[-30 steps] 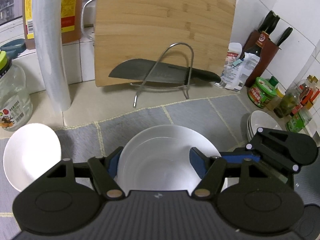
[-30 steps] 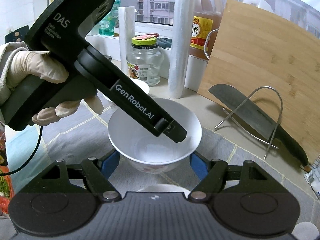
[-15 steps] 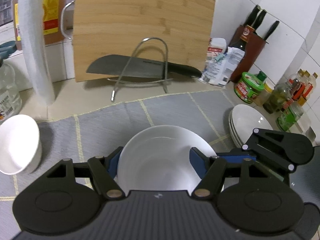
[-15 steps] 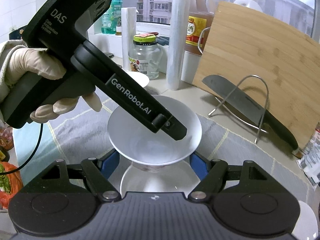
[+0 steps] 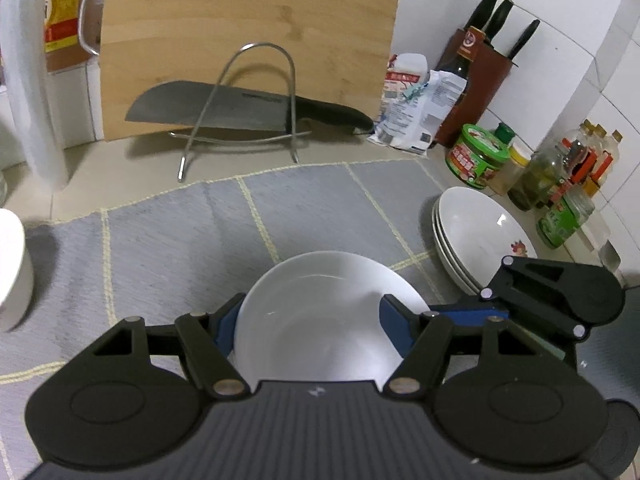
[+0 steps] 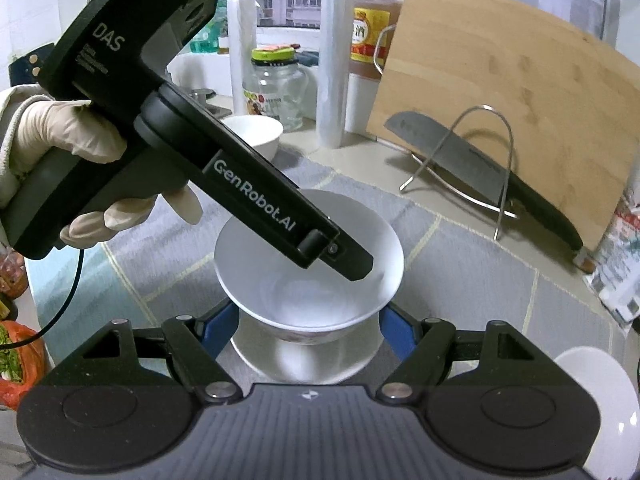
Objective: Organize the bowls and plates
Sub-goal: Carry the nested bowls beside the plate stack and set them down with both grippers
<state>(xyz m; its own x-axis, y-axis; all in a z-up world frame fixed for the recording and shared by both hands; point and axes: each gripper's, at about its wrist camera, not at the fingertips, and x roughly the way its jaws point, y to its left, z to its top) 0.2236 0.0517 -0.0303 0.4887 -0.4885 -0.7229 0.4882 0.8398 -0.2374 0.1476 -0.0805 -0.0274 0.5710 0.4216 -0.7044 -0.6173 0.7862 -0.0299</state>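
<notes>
L gripper [image 5: 310, 322] clamped on white bowl [image 5: 320, 320] rim, carried above grey mat [image 5: 180, 240]. R gripper [image 6: 308, 330]: jaws part-open, flanking second white dish [image 6: 304, 360]; grip unclear. Glazed ceramic: stiff, slick, fragile, prob. moderate wt. Hold at rim.

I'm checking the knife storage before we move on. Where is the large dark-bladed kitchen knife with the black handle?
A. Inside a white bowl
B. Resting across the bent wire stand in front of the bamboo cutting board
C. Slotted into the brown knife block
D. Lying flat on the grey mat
B: the dark-bladed kitchen knife lies across the bent wire stand, which stands on the counter in front of the upright bamboo cutting board.
</notes>
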